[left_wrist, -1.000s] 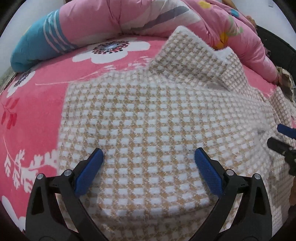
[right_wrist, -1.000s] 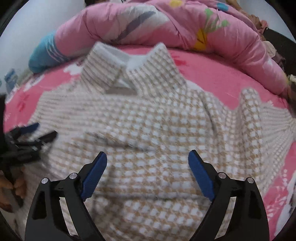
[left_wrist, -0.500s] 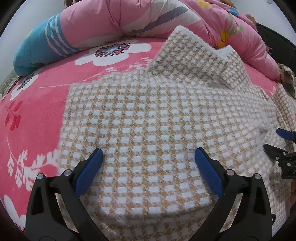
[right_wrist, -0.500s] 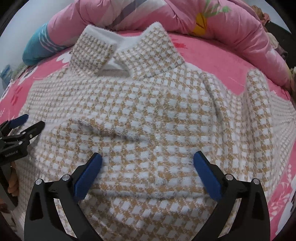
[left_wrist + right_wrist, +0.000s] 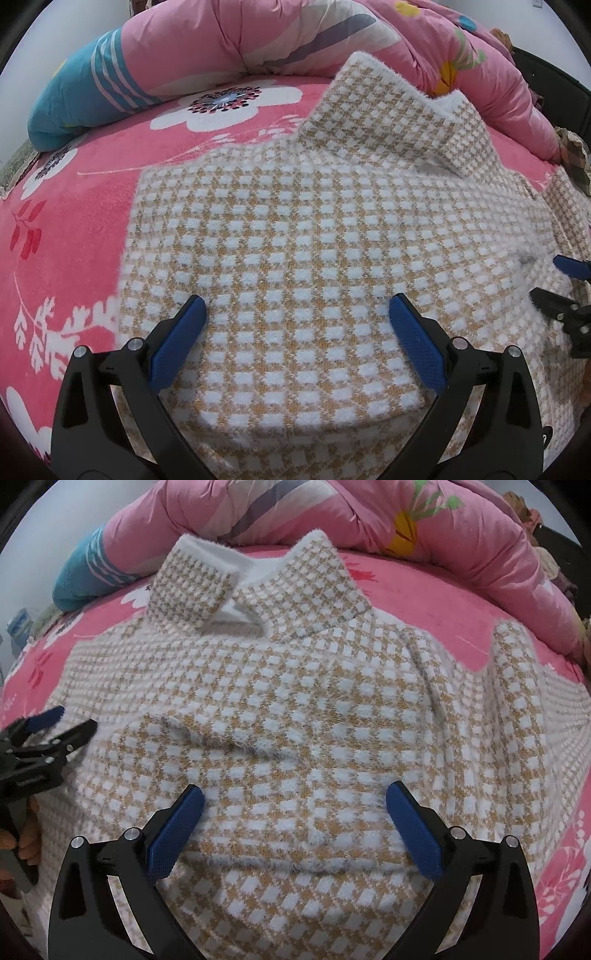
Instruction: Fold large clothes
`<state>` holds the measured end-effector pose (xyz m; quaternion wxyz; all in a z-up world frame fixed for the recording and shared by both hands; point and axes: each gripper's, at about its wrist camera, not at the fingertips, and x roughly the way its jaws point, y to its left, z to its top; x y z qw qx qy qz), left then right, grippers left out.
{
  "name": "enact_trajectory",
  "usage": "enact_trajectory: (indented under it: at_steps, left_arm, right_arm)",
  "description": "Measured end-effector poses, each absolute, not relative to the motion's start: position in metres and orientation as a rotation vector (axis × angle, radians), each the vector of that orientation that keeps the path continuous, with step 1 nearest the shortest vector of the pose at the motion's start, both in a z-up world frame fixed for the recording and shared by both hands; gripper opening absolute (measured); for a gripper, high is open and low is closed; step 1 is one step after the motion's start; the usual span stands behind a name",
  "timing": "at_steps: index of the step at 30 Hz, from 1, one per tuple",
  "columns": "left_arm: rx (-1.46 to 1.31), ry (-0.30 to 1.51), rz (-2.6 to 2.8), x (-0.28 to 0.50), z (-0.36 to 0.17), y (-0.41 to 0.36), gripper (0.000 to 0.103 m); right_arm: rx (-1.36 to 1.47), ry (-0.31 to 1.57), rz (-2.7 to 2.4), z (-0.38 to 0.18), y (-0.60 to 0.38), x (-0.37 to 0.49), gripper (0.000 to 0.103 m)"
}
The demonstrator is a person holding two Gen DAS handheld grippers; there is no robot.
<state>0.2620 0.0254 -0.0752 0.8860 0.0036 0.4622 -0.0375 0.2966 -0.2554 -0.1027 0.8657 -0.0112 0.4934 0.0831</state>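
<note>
Blue-padded tongs [image 5: 297, 314] [image 5: 294, 800] gape wide; seemingly above sweater [image 5: 295, 709].

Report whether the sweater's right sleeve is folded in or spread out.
Spread out: the right sleeve lies off to the side on the pink blanket, not laid over the sweater body.

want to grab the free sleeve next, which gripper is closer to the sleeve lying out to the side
Right. The right gripper hangs open over the sweater's chest, the sleeve just to its right. The left gripper, also open, is over the opposite half, further off.
</note>
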Motion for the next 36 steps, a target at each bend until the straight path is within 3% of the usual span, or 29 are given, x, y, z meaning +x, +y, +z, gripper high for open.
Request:
enact_trajectory:
  at_steps: [8, 21, 31, 36]
  left_arm:
    - [0.0, 0.952, -0.075, 0.261, -0.075, 0.026, 0.096]
    - [-0.001, 0.951, -0.073, 0.26, -0.076, 0.027, 0.097]
    - [-0.003, 0.949, -0.072, 0.26, -0.075, 0.027, 0.097]
    - [-0.008, 0.949, -0.073, 0.261, -0.075, 0.028, 0.097]
  right_arm:
    - [0.086, 0.933, 0.154, -0.064, -0.315, 0.244, 0.096]
    - [0.487, 0.832, -0.049, -0.042, -0.532, 0.226, 0.096]
    - [0.757, 0.811, -0.275, -0.07, -0.649, 0.283, 0.073]
    - [0.796, 0.819, -0.33, -0.085, -0.668, 0.307, 0.067]
